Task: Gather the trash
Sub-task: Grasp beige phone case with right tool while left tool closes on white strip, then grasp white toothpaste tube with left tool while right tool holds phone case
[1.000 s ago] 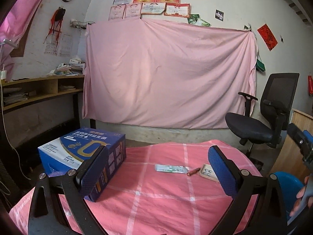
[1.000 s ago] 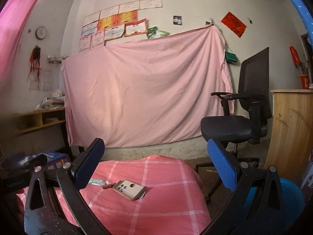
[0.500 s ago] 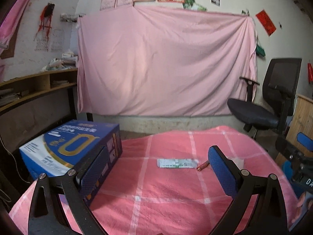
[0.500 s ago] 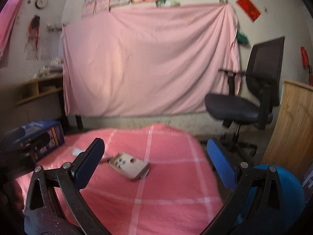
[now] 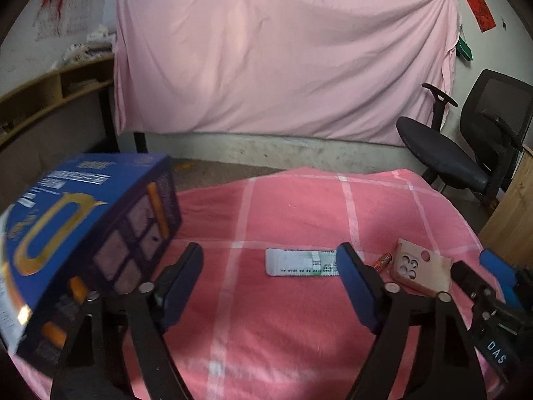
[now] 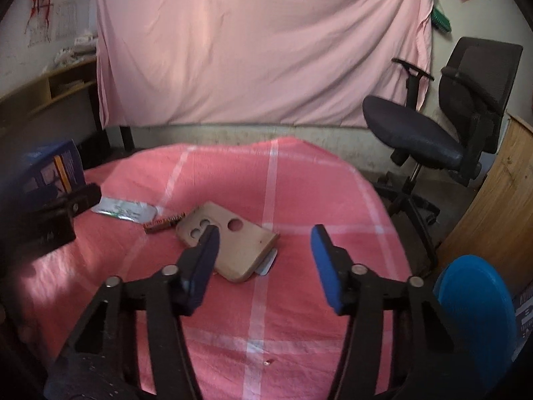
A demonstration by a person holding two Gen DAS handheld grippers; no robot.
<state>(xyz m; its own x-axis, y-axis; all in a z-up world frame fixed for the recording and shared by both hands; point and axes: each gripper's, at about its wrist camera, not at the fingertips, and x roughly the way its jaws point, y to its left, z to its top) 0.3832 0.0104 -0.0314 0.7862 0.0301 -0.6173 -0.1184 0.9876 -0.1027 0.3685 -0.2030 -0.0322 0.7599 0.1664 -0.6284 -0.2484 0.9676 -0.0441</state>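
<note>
My left gripper [image 5: 269, 266] hangs over the pink cloth [image 5: 283, 316], jaws apart and closing, with nothing between them; the white wrapper [image 5: 299, 262] lies flat on the cloth just past the tips. My right gripper [image 6: 265, 243] is likewise apart and closing on air, its left pad in front of the near edge of the tan case [image 6: 233, 243], which lies flat.

Only my left view shows the blue box [image 5: 76, 233] large, at the cloth's left side, just beside my left finger; from the right it is a dark sliver [image 6: 53, 170] at the far left edge. The left view shows the small battery [image 5: 383, 260] half hidden behind my right finger; the right view shows it whole [image 6: 165, 222], lying between wrapper [image 6: 125, 209] and case, touching the case's corner. Only the right view shows a pale card [image 6: 268, 261] sticking out from under the case, and a blue disc [image 6: 476, 316] off the cloth at lower right. The chair [image 6: 433, 133] stands beyond the cloth in both.
</note>
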